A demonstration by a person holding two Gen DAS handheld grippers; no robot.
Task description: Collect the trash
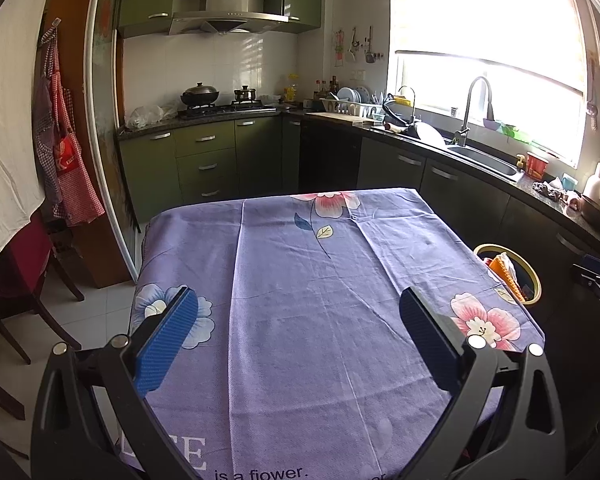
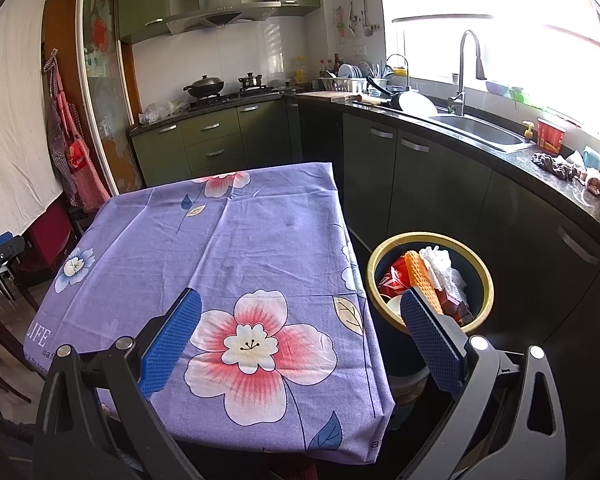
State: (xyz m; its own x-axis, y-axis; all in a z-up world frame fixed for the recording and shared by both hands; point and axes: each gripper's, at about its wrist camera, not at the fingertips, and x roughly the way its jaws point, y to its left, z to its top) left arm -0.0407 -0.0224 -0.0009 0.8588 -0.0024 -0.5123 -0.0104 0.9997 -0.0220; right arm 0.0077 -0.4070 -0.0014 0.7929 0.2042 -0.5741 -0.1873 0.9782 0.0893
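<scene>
The left hand-held gripper (image 1: 298, 312) hangs over the table draped in a purple floral cloth (image 1: 300, 320), blue-padded fingers spread wide, nothing between them. The right hand-held gripper (image 2: 300, 312) is likewise wide open and empty, near the table's right edge. At 3 o'clock of the table stands a round yellow-rimmed dark bin (image 2: 484, 280) holding a red can (image 2: 394, 276), orange netting (image 2: 420, 272) and crumpled white paper (image 2: 440, 264).

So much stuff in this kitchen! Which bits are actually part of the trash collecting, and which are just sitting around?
Part of the job:
- trash bin beside the table
- red can, orange foam net and white wrapper inside it
- left gripper and right gripper, both open

Just lying about:
- wok
- dish rack
- aprons
- rag
</scene>
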